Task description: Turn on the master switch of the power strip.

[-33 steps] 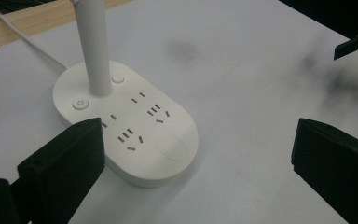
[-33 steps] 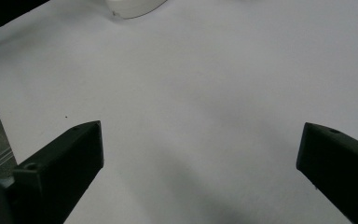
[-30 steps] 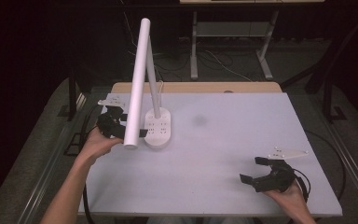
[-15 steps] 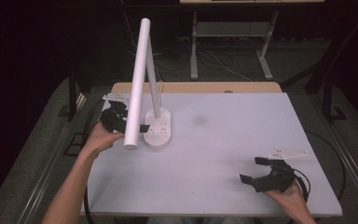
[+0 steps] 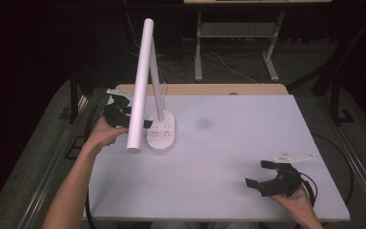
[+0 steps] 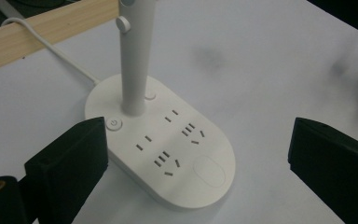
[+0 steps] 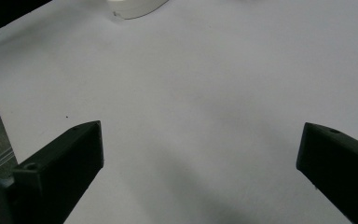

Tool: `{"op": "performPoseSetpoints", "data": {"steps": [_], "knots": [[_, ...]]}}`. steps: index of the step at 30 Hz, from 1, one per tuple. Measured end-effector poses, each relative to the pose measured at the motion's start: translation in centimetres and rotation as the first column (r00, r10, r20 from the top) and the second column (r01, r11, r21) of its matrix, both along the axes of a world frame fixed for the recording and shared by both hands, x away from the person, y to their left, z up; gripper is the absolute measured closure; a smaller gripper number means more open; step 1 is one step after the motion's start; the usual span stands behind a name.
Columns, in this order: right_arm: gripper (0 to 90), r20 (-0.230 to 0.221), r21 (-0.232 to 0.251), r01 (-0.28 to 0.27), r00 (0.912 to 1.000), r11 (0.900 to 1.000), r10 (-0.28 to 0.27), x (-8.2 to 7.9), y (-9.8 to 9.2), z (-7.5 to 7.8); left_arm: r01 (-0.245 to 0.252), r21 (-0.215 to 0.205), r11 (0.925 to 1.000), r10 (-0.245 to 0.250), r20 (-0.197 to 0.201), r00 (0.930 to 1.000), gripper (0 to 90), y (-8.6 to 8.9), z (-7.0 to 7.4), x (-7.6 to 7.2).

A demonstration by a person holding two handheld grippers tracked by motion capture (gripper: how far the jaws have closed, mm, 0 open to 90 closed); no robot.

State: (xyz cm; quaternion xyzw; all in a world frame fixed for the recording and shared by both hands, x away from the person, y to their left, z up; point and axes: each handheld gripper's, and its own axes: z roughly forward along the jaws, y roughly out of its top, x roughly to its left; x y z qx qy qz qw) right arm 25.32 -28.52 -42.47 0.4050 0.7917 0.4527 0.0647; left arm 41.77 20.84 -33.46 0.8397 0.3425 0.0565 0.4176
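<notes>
High view shows a white desk lamp whose oval base [image 5: 161, 134] sits toward the upper left of the white surface [image 5: 228, 157], with its slim stem rising from the base and the long tube-shaped lamp head [image 5: 141, 81] slanting down to the lower left. The left tongs [image 5: 124, 114] sit at the left of the base, partly hidden behind the lamp head, near the surface's left edge. The left gripper view looks down on the base [image 6: 168, 154]: socket slots, a small round power button [image 6: 114, 123] near the stem [image 6: 135, 60], and a white cord [image 6: 51, 51] leading off to the upper left. The jaws stand wide apart, released, one on either side of the base and gripping nothing.

The right tongs [image 5: 267, 177] rest at the lower right of the frame, well apart from the lamp, jaws spread and empty over bare surface.

Judging by this, the step in hand is the approach to the lamp's base, likely toward the power button or the stem. The next move calls for a small, careful advance of the left tongs, bringing one jaw tip onto the button or both jaws around the stem, without nudging the base sideways or knocking the overhanging head.
</notes>
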Motion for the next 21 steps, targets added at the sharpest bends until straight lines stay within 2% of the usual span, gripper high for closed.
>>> {"op": "performPoseSetpoints", "data": {"steps": [5, 11, 21], "knots": [[0.0, 0.001, 0.001, 0.001, 1.0000, 1.000, -0.001, 0.0, 0.0, 0.0, -0.006, 0.012, 0.9999, 0.006, -0.002, 1.0000, 6.1, 0.1, -0.1, 0.8], [0.0, 0.000, 0.001, 0.000, 1.0000, 1.000, 0.000, 0.0, 0.0, 0.0, -0.034, 0.001, 0.9994, 0.034, -0.032, 0.9989, 9.1, 0.2, -0.8, 1.6], [0.0, 0.002, 0.006, -0.002, 1.0000, 1.000, 0.002, 0.0, -0.2, 0.0, -0.041, -0.010, 0.9991, 0.040, -0.057, 0.9976, 16.6, 0.7, -1.9, 2.7]]}}
